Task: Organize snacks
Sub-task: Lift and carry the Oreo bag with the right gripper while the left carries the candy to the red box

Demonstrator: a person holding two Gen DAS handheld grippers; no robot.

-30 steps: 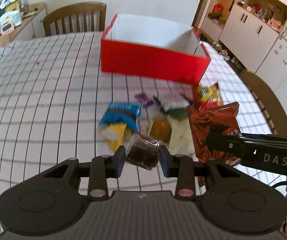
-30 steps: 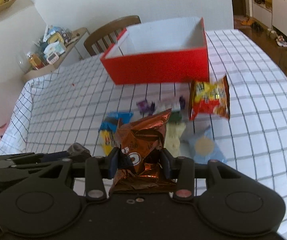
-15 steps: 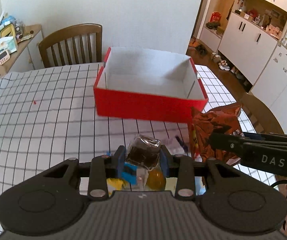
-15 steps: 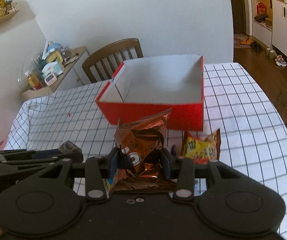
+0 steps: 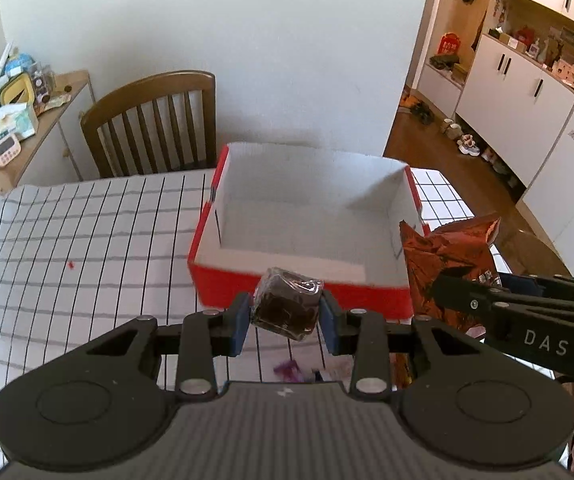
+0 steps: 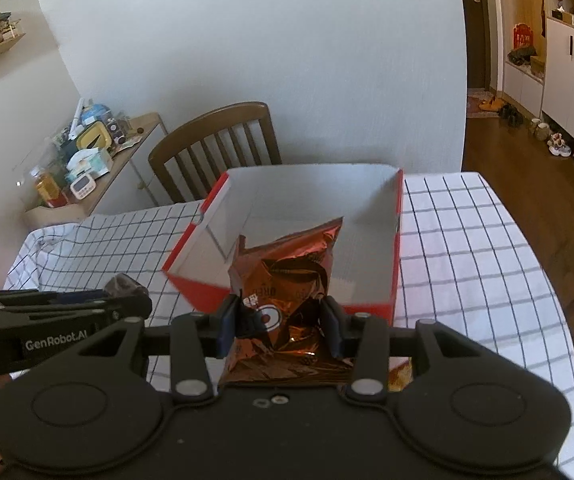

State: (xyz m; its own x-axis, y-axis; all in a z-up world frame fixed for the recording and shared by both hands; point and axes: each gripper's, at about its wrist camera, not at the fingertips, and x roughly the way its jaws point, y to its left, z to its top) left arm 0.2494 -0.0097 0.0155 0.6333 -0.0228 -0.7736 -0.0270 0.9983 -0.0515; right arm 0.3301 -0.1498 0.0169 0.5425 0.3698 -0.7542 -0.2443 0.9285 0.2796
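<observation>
My left gripper (image 5: 285,316) is shut on a small dark brown snack in clear wrap (image 5: 285,303), held in the air just before the near wall of the red box (image 5: 307,284). The box's white inside holds nothing. My right gripper (image 6: 281,320) is shut on a crinkled copper-orange snack bag (image 6: 287,280), raised in front of the same red box (image 6: 395,248). That bag (image 5: 443,252) shows at the right of the left wrist view, over the box's right corner. The left gripper (image 6: 127,300) with its brown snack shows at the left of the right wrist view.
A checked tablecloth (image 5: 87,248) covers the table. A purple wrapper (image 5: 287,370) lies below my left gripper. A wooden chair (image 5: 155,124) stands behind the table, with a cluttered shelf (image 5: 15,108) to its left. White cupboards (image 5: 527,100) line the right.
Both grippers have risen and moved towards the red box with their snacks still held. The pile of snacks on the table has slid out of sight beneath them.
</observation>
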